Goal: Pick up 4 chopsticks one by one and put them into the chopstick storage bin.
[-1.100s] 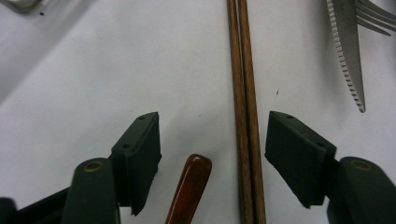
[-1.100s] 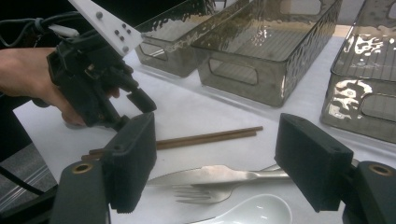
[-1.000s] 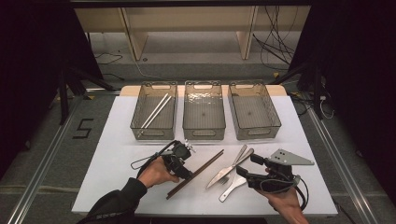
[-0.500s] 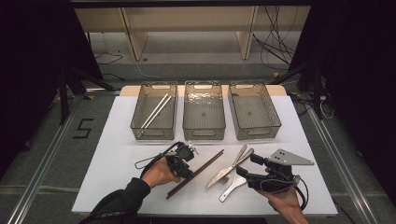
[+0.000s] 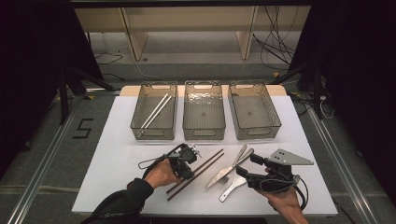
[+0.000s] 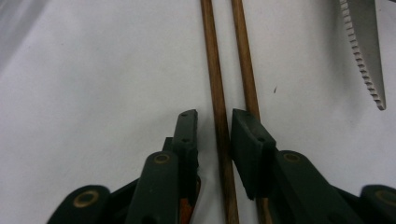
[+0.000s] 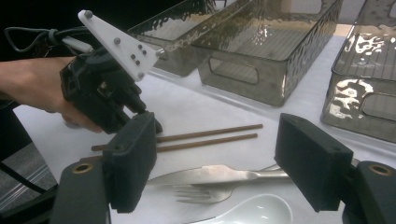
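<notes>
Closing in just now, the left claw (image 6: 214,126) stands narrow around one brown chopstick (image 6: 216,74), pads not yet pressing; the second chopstick (image 6: 243,60) lies just outside its right jaw. A pickup looks imminent. The right claw (image 7: 224,158) holds wide above the knife (image 7: 219,174). A "5" (image 5: 84,128) marks the floor.

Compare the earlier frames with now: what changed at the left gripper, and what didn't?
The left gripper has just been closing its jaws around one brown chopstick; whether the pads press yet is unclear. The right gripper stayed open above the knife, and the cutlery lies unmoved.
</notes>
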